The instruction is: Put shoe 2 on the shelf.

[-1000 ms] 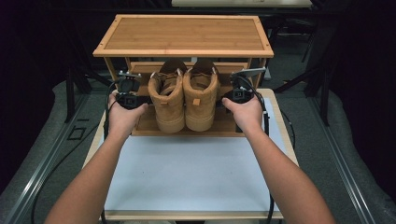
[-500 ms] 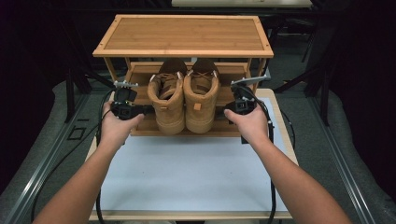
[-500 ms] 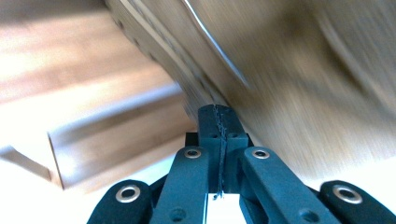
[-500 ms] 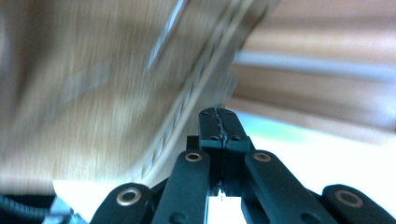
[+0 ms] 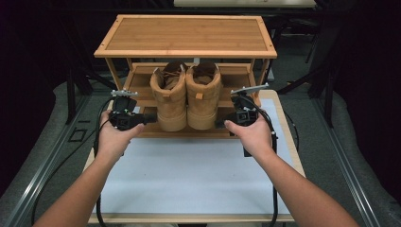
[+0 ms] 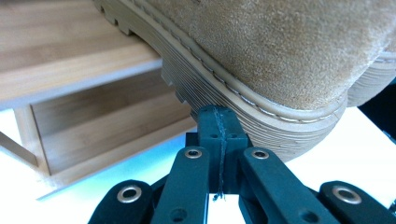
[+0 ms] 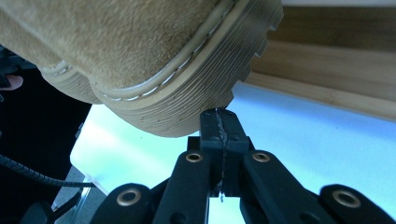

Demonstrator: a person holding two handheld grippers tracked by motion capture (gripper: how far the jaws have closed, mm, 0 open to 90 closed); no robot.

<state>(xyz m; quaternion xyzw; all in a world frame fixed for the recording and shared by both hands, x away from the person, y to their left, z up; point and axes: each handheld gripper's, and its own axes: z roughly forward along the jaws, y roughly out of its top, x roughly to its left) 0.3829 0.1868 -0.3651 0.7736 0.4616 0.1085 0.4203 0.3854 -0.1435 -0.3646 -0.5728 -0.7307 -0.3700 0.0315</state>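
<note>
Left hand-held gripper (image 5: 150, 118) and right hand-held gripper (image 5: 219, 124), jaws closed, pointing inward.

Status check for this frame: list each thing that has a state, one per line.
Left boot: upright on the rack's lower shelf, toe overhanging its front edge.
Right boot: upright beside it, sides touching.
Shoe rack: standing, top shelf bare.
Left gripper: shut, at left boot's sole.
Right gripper: shut, at right boot's sole.

The high view is lit from above: the wooden shoe rack (image 5: 185, 34) and the white counter (image 5: 189, 175) are bright, while the left and right edges fall into near black. Detail is soft. In the 2 gripper views the counter glares blue-white, and the suede boot (image 6: 289, 46) stays fairly sharp.
</note>
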